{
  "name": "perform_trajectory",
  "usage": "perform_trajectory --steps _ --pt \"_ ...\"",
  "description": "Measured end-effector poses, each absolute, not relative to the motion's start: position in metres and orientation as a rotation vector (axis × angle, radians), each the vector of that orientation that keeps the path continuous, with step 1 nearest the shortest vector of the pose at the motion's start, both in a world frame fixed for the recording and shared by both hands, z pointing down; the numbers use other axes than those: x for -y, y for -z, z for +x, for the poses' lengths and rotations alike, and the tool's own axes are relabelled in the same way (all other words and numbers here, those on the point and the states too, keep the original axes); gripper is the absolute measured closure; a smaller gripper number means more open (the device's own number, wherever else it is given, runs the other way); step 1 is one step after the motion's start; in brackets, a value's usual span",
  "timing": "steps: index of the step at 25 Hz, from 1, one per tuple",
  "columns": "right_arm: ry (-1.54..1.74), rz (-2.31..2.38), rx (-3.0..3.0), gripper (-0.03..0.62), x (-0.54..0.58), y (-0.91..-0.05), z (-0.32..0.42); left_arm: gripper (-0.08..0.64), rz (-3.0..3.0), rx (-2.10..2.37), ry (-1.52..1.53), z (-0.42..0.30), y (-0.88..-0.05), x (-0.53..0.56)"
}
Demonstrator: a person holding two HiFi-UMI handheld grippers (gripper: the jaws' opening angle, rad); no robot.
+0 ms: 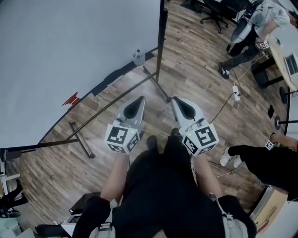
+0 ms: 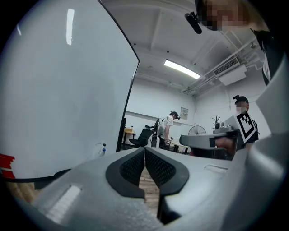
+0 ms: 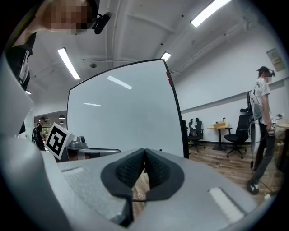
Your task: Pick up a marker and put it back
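Observation:
A big whiteboard (image 1: 70, 51) on a wheeled stand fills the upper left of the head view. On its tray lie a small red thing (image 1: 71, 99), too small to tell if it is a marker, and a spray bottle (image 1: 138, 56). No marker is clearly visible. My left gripper (image 1: 139, 100) and right gripper (image 1: 176, 100) are held side by side in front of me, pointing at the board's right edge. Both are shut with nothing between the pads. In the left gripper view the jaws (image 2: 144, 149) meet; the right gripper view shows its jaws (image 3: 144, 150) meeting too.
The stand's feet (image 1: 82, 141) and its black post (image 1: 160, 51) stand on the wood floor ahead. A person (image 1: 253, 28) stands at a desk (image 1: 288, 51) at the far right, another person (image 1: 272, 160) is close on my right. Office chairs (image 1: 214, 11) and a power strip (image 1: 236, 93) lie beyond.

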State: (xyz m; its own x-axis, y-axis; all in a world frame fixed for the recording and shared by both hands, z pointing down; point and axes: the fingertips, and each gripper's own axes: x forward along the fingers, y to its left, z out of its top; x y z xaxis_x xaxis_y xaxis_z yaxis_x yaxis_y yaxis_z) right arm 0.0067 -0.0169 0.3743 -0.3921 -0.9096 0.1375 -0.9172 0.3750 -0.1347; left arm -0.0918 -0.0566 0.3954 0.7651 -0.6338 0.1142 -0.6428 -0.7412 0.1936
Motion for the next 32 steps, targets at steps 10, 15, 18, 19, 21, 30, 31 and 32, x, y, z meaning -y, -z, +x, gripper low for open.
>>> perform_trajectory --steps 10,15,18,19,21,30,31,32 --pt "-0.294 1.605 2.622 0.591 0.074 -0.373 0.017 0.545 2.685 1.124 -0.067 -0.083 -0.401 0.112" --pt "-0.312 1.525 2.678 0.591 0.117 -0.371 0.039 0.545 2.649 1.243 -0.092 -0.066 -0.403 0.148" --pt "-0.306 1.469 2.713 0.591 0.143 -0.368 0.053 0.545 2.623 1.314 -0.103 -0.053 -0.405 0.171" --pt "-0.305 1.446 2.727 0.591 0.151 -0.368 0.057 0.545 2.61 1.344 -0.108 -0.051 -0.406 0.179" --pt "-0.304 1.402 2.751 0.591 0.165 -0.367 0.064 0.545 2.582 1.4 -0.119 -0.047 -0.41 0.191" --pt "-0.315 1.181 2.822 0.591 0.211 -0.374 0.082 0.541 2.451 1.587 -0.186 -0.036 -0.44 0.24" --pt "-0.319 1.156 2.825 0.591 0.213 -0.376 0.082 0.541 2.435 1.599 -0.193 -0.036 -0.445 0.243" --pt "-0.324 1.133 2.827 0.591 0.216 -0.379 0.083 0.541 2.419 1.612 -0.198 -0.035 -0.449 0.247"
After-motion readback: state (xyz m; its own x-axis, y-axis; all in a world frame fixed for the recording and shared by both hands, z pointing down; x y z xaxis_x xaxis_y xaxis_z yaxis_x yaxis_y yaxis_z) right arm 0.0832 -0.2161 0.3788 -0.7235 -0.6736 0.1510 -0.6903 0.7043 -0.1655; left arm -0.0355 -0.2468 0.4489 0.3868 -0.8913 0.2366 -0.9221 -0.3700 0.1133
